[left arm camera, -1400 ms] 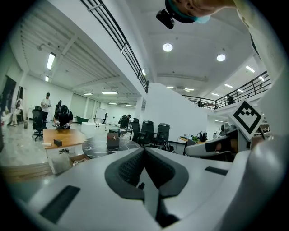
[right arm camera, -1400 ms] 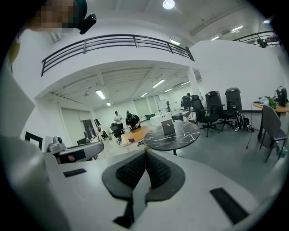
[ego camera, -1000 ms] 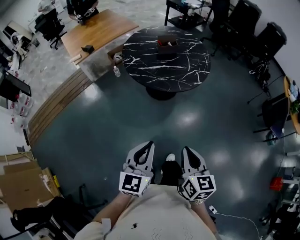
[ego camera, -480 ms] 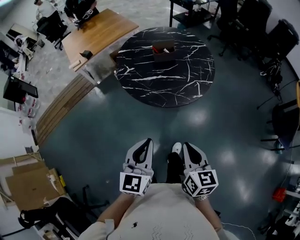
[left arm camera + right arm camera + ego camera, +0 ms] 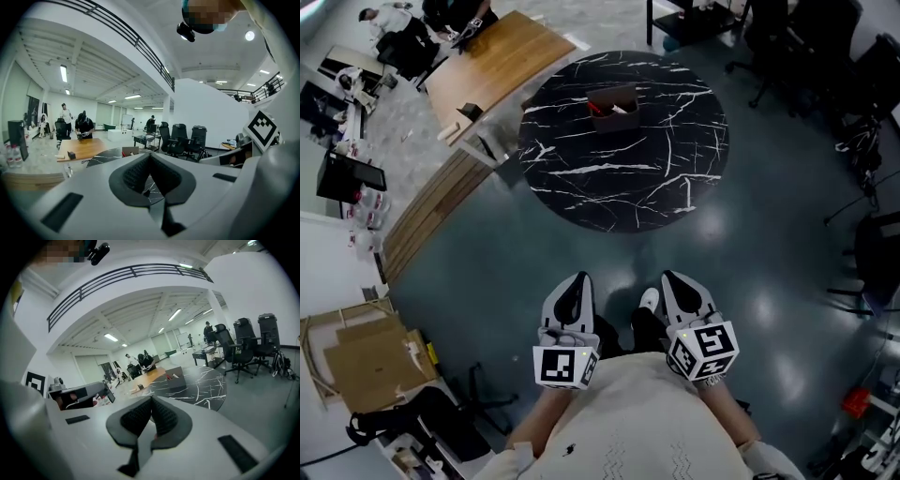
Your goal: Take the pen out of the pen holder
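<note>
Head view puts us standing on the dark floor, well apart from the round black marble counter where the pen holder sits toward the far side. It is a brown open box, and we judge the pen to be among the red and pale things lying in it; they are too small here to tell apart.

The left gripper and right gripper are held low and close to the body. Each gripper view shows its fingers closed tip to tip with nothing between them.

The step in hand, as we read it, is the approach, so nothing of the task is done yet. To do it well we should walk up until the holder is within easy reach, part the fingers of one gripper before it goes down into the box, and take one pen near its upper end. The other gripper can steady the box wall if it wants to slide.

The route across the floor looks open. A wooden counter stands just left of the marble one, office chairs crowd the far right, and cardboard boxes lie at our near left, all off our line.
</note>
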Tool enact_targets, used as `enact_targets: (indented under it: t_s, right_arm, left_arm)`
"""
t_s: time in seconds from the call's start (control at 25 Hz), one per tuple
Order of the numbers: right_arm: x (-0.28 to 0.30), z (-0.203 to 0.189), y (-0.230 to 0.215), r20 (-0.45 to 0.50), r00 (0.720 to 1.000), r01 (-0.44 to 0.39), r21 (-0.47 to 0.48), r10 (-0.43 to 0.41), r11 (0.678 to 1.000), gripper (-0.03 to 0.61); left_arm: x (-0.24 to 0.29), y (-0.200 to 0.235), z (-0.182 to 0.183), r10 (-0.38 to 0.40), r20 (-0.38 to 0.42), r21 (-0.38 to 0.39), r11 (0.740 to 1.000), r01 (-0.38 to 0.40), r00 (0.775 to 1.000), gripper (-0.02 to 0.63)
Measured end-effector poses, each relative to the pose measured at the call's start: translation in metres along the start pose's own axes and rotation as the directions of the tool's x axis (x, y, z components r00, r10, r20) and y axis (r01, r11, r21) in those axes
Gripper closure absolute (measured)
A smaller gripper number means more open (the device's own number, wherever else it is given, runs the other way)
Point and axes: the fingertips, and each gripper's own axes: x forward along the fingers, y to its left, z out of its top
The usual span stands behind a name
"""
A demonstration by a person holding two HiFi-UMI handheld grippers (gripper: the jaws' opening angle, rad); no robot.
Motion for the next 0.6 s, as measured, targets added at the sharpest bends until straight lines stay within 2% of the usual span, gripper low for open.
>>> enact_targets:
  t_s: [0.28,0.44,0.6]
  right_arm:
    - [0.026,0.026,-0.037,0.002,1.000,0.005,0.004,-0.005,1.000,0.563]
    - [0.046,0.035,-0.062,-0.009,0.999,0.047,0.008,-0.047,0.999,0.563]
    - [0.065,0.050,-0.091,-0.022,0.991,0.133,0.018,-0.132,0.991,0.563]
  left_arm:
    - [0.055,0.004,0.013,0.009,0.015,-0.011,1.000,-0.009,1.000,0.603]
    - [0.098,0.006,0.014,-0.035,0.013,-0.029,0.999,0.036,0.999,0.603]
    - [0.151,0.010,0.012,-0.100,-0.010,-0.046,0.994,0.099,0.995,0.603]
